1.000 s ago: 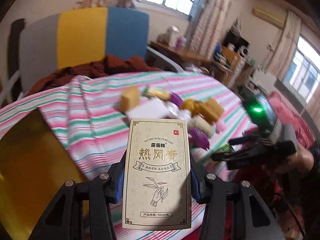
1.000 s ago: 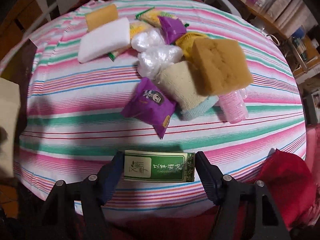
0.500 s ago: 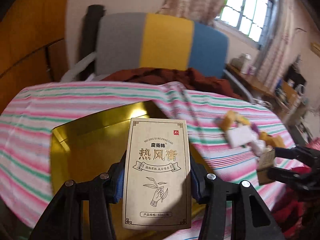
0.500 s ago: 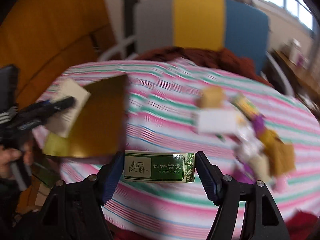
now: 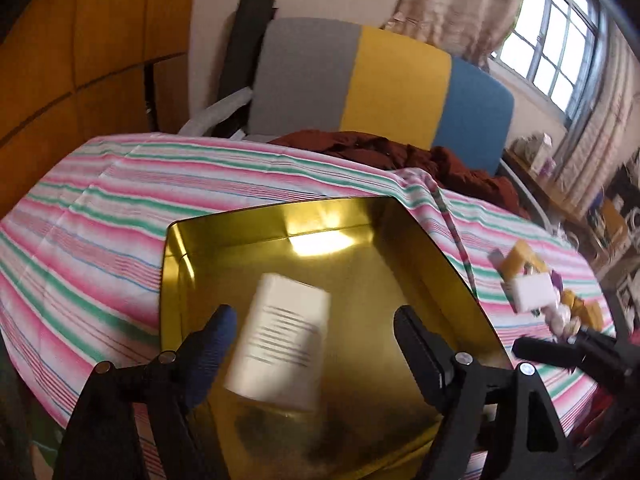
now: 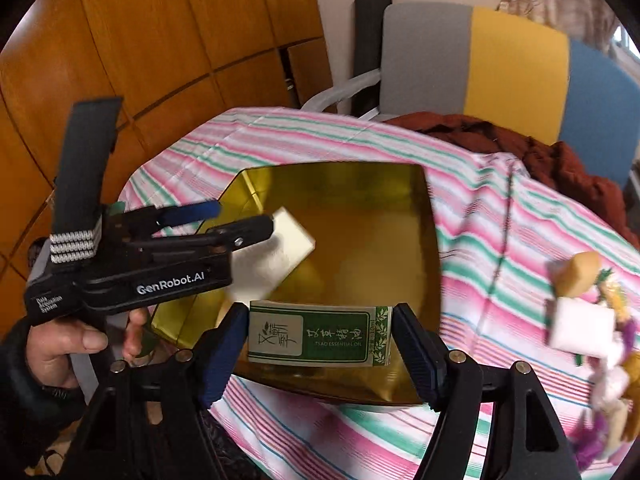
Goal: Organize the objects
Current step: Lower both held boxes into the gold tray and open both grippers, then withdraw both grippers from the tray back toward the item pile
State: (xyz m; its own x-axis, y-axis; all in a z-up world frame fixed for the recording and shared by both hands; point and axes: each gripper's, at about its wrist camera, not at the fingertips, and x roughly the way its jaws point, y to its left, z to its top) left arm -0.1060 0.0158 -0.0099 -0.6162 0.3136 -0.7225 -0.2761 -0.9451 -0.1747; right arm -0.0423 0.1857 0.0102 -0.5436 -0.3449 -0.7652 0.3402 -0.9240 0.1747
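Note:
A gold tin (image 5: pixel 224 236) lies open on the striped tablecloth (image 5: pixel 100 216). My left gripper (image 5: pixel 316 316) hovers over it, its jaws opening wide. A beige box (image 5: pixel 280 344), blurred, hangs loose between the fingers and touches neither pad, dropping into the tin. The right wrist view shows that box (image 6: pixel 280 252) tilted just beyond the left gripper (image 6: pixel 244 214), over the tin (image 6: pixel 368 240). My right gripper (image 6: pixel 320 312) holds a green essential-oil box (image 6: pixel 320 336) crosswise above the tin's near rim. Its jaws are starting to open, with the pads still at the box's ends.
A pile of sponges, packets and a white block (image 6: pixel 580 324) lies on the table's right side. A grey, yellow and blue chair (image 5: pixel 392 80) with a red-brown cloth (image 5: pixel 400 152) stands behind the table. Wooden panels (image 6: pixel 120 40) rise at the left. A hand (image 6: pixel 60 344) grips the left tool.
Both grippers swung left from the pile to over the gold tin. The left jaws spread and let go of the beige box. The right gripper still carries the green box.

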